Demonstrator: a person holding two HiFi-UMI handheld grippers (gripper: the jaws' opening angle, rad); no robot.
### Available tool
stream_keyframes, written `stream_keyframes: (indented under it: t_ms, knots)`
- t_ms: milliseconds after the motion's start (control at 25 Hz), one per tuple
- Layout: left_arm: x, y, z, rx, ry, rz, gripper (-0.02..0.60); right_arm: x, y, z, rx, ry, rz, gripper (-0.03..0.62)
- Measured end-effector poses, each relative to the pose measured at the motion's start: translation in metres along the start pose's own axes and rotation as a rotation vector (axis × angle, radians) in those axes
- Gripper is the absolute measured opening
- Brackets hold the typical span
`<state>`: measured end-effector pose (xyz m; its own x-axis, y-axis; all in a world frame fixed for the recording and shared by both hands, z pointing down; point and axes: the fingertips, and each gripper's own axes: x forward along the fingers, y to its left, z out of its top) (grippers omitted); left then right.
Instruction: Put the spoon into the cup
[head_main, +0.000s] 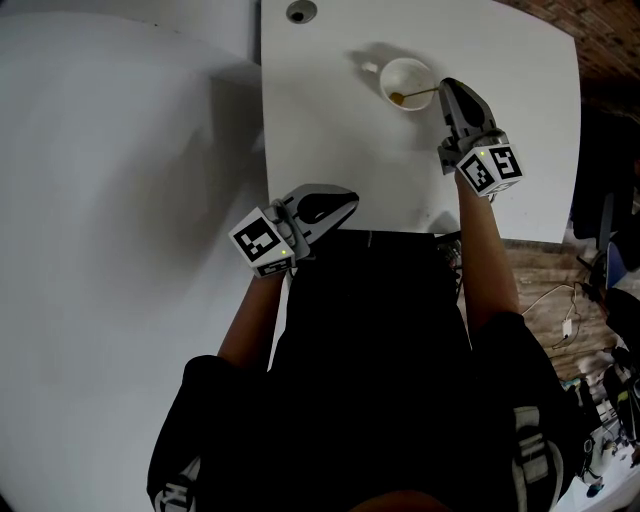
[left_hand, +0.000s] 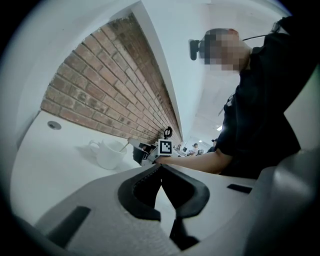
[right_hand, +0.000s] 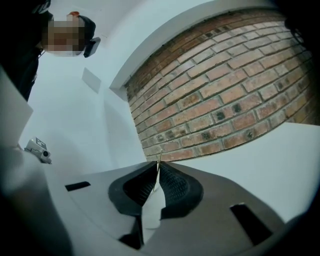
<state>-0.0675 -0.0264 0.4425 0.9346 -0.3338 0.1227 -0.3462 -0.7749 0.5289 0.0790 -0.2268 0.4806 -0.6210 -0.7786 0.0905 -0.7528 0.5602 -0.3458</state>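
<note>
Right claw (head_main: 445, 88) is out over the far part of the worktop (head_main: 330, 140), a little right of the middle, and its jaws are pinched nearly together on the thin handle of the spoon (head_main: 415, 95). Looking along my right claw (right_hand: 158, 165), I see just a sliver of that spoon (right_hand: 158, 158) poking up between the two dark pads (right_hand: 172, 182), with brick wall (right_hand: 225, 105) behind.

The cup (head_main: 408, 62) stands close to the far edge, about midway along it, handle turned toward the far left corner. The spoon's bowl end sits inside the cup, low against the inner wall. Its handle slants up over the rim on the right-hand side, straight into my right claw's tips.

From my left side the cup (left_hand: 110, 155) shows upright and white, the spoon (left_hand: 123, 146) leaning out of it, and the right claw (left_hand: 134, 146) right beside the rim.

Left claw (head_main: 350, 200) hangs at the near edge of the worktop, toward the left corner, well apart from the cup. Its jaws (left_hand: 160, 167) meet at the tips, nothing between them.

A small round grommet (head_main: 300, 12) sits by the far left corner.
</note>
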Motion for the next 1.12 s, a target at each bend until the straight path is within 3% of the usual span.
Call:
stream_keyframes:
  t_ms: [120, 400, 720, 920, 1120]
  knots:
    - [-0.002, -0.004, 0.000, 0.007, -0.013, 0.000, 0.017, -0.002, 0.001, -0.006, 0.006, 0.016, -0.010, 0.015]
    - [-0.003, -0.016, 0.001, 0.044, -0.002, -0.028, 0.017, -0.015, -0.001, -0.012, 0.033, 0.023, -0.048, 0.111]
    - [-0.010, -0.033, 0.010, 0.113, -0.023, -0.068, 0.017, -0.043, 0.023, 0.013, -0.021, -0.007, -0.049, 0.173]
    - [-0.012, -0.053, 0.026, 0.198, -0.049, -0.111, 0.017, -0.076, 0.062, 0.061, -0.144, -0.069, -0.027, 0.165]
    - [-0.027, -0.076, 0.052, 0.277, -0.107, -0.138, 0.017, -0.118, 0.124, 0.126, -0.298, -0.160, 0.053, 0.062]
